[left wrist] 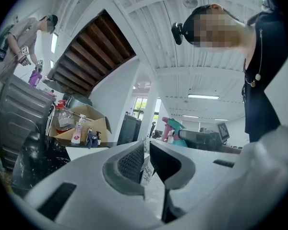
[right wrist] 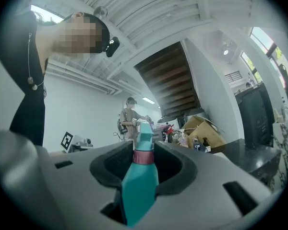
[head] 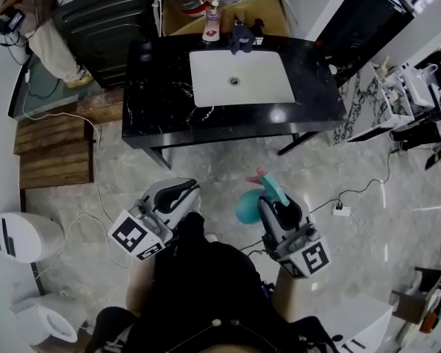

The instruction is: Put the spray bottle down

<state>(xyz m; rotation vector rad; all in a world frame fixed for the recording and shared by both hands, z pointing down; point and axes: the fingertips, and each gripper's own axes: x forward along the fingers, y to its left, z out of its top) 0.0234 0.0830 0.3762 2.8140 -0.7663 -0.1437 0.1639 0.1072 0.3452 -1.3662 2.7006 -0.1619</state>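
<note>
We record one teal plastic spray bottle with a pink collar point(right wrist: 140, 183). It is held off the floor in the right gripper point(head: 273, 206), in front of the one black marble-patterned counter point(head: 162, 101) and apart from it. In the right gripper view its long axis runs along the jaws. The wide body is nearest the camera, and the collar and teal spray head point away from the person, toward the counter. In the head view the rounded body bulges to the left of that gripper, and the pink trigger shows at the forward end.

The right gripper's jaws stand part-way apart, with their dark pads closed on the bottle below the collar.

The left gripper point(head: 178, 191) is level beside the right one. Its jaws are drawn close with only a narrow slit between them, and nothing is in the slit.

There are two grippers. The counter carries one white rectangular sink point(head: 268, 87). At its far edge stands one clear pump bottle with a red label point(head: 213, 19).
</note>
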